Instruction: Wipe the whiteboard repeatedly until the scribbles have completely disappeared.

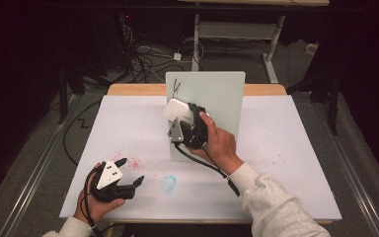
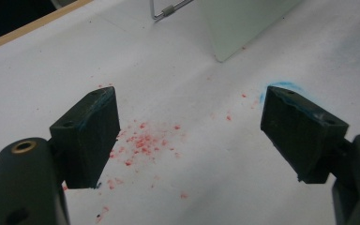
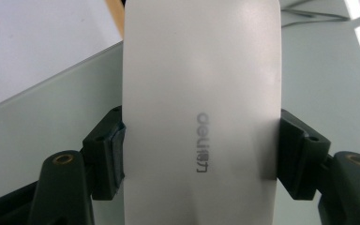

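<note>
A white sheet (image 1: 276, 163) covers the table (image 1: 128, 89), and a wood edge shows at the far side. The room is dark, with a grey floor, cables (image 1: 143, 57) and the legs of another desk (image 1: 271, 47) behind the table.

A pale green board (image 1: 222, 94) stands up in the middle of the sheet. Black pen marks (image 1: 176, 87) sit near the board's top left corner. I cannot read them. Red crumbs (image 1: 128, 160) lie on the sheet to the left of the board, and a blue smudge (image 1: 168, 182) lies in front of it.

The right claw (image 1: 180, 116) is up at the board's front face. It pinches a white eraser (image 1: 177, 109) by its two sides, and the eraser is at the board, just under the pen marks. Grey letters on the eraser (image 3: 201, 103) say "deli" (image 3: 202, 140), with some small signs after them.

The left claw (image 1: 131, 170) is low over the sheet, well to the left of the board and near the red crumbs (image 2: 143, 143). Its jaws are spread wide and hold nothing
</note>
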`<state>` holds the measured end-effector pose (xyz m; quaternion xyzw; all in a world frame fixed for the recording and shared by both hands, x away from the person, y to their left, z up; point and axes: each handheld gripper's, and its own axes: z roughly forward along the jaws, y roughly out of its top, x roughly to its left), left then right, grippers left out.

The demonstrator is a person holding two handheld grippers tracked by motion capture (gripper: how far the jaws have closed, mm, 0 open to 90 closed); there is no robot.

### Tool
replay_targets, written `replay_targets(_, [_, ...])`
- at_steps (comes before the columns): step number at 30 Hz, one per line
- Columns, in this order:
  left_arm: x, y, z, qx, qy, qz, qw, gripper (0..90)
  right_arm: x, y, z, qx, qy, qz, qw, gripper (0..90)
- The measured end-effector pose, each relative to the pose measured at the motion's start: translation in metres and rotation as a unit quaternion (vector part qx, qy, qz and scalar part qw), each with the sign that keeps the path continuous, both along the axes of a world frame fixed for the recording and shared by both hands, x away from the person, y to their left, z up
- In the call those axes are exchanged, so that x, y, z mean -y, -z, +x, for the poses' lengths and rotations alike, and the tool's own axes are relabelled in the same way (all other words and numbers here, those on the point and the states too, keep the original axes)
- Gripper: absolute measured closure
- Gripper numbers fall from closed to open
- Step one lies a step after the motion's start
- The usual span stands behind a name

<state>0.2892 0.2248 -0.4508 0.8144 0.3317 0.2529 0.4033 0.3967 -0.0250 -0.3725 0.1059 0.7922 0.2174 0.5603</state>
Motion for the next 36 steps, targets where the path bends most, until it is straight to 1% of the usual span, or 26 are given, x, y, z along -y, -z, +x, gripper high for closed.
replay_targets(2, [0.0,0.0,0.0,0.0,0.001,0.0,1.0,19.4,0.002,-0.009,0.003,0.008,0.012,0.017,0.9997,31.0])
replay_targets(3, [0.0,0.0,0.0,0.0,0.001,0.001,1.0,19.4,0.003,-0.014,0.006,0.006,0.012,0.025,0.9996,31.0])
replay_targets(7, [-0.001,0.001,0.001,0.0,0.0,0.002,1.0,19.4,0.005,-0.025,0.01,0.008,0.017,0.045,0.9988,31.0])
replay_targets(9, [-0.001,0.001,0.0,0.001,0.002,0.003,1.0,19.5,0.004,-0.026,0.01,0.008,0.023,0.053,0.9983,31.0])
replay_targets(10, [0.0,0.001,0.0,0.001,0.002,0.003,1.0,19.5,0.004,-0.025,0.01,0.011,0.023,0.054,0.9982,31.0])
replay_targets(11, [0.0,0.001,0.0,0.0,0.002,0.003,1.0,19.5,0.004,-0.025,0.01,0.015,0.022,0.049,0.9985,31.0])
replay_targets(12, [-0.001,0.001,0.0,0.0,0.002,0.003,1.0,19.5,0.003,-0.023,0.009,0.014,0.022,0.047,0.9985,31.0])
replay_targets(13, [0.0,0.001,0.0,0.0,0.002,0.003,1.0,19.5,0.002,-0.021,0.008,0.008,0.021,0.049,0.9986,31.0])
replay_targets(14, [0.0,0.001,0.0,0.0,0.002,0.003,1.0,19.4,0.002,-0.019,0.007,0.012,0.021,0.04,0.9989,31.0])
replay_targets(15, [0.0,0.001,0.0,0.0,0.002,0.003,1.0,19.5,0.0,-0.017,0.006,0.011,0.021,0.036,0.9991,31.0])
replay_targets(19, [0.001,0.001,0.0,0.0,0.003,0.005,1.0,19.5,-0.001,-0.02,0.008,0.004,0.015,0.035,0.9993,31.0])
replay_targets(22, [0.0,0.001,0.0,0.0,0.003,0.006,1.0,19.4,-0.001,-0.027,0.011,0.004,0.017,0.043,0.9989,31.0])
replay_targets(23, [0.0,0.001,0.0,0.0,0.002,0.005,1.0,19.5,-0.001,-0.03,0.012,0.007,0.019,0.047,0.9987,31.0])
replay_targets(25, [-0.001,0.001,0.001,-0.001,0.002,0.004,1.0,19.4,-0.001,-0.035,0.014,0.005,0.022,0.063,0.9978,31.0])
replay_targets(26, [-0.001,0.001,0.001,-0.002,0.002,0.005,1.0,19.4,0.0,-0.038,0.015,0.008,0.027,0.069,0.9972,31.0])
replay_targets(27, [-0.002,0.002,0.002,-0.002,0.001,0.003,1.0,19.5,0.0,-0.04,0.015,0.009,0.03,0.072,0.9969,31.0])
replay_targets(28, [-0.002,0.002,0.002,-0.003,0.001,0.001,1.0,19.5,0.0,-0.042,0.017,0.006,0.028,0.075,0.9968,31.0])
replay_targets(31, [-0.004,0.003,0.003,-0.004,0.0,-0.002,1.0,19.4,-0.001,-0.048,0.019,0.007,0.029,0.077,0.9965,31.0])
replay_targets(33, [-0.004,0.003,0.003,-0.004,0.0,-0.002,1.0,19.5,-0.001,-0.052,0.021,0.012,0.032,0.083,0.9959,31.0])
replay_targets(35, [-0.004,0.002,0.002,-0.002,0.001,-0.002,1.0,19.4,-0.001,-0.054,0.021,0.009,0.034,0.089,0.9954,31.0])
replay_targets(36, [-0.004,0.002,0.002,-0.002,0.001,-0.003,1.0,19.5,-0.002,-0.053,0.021,0.013,0.034,0.088,0.9954,31.0])
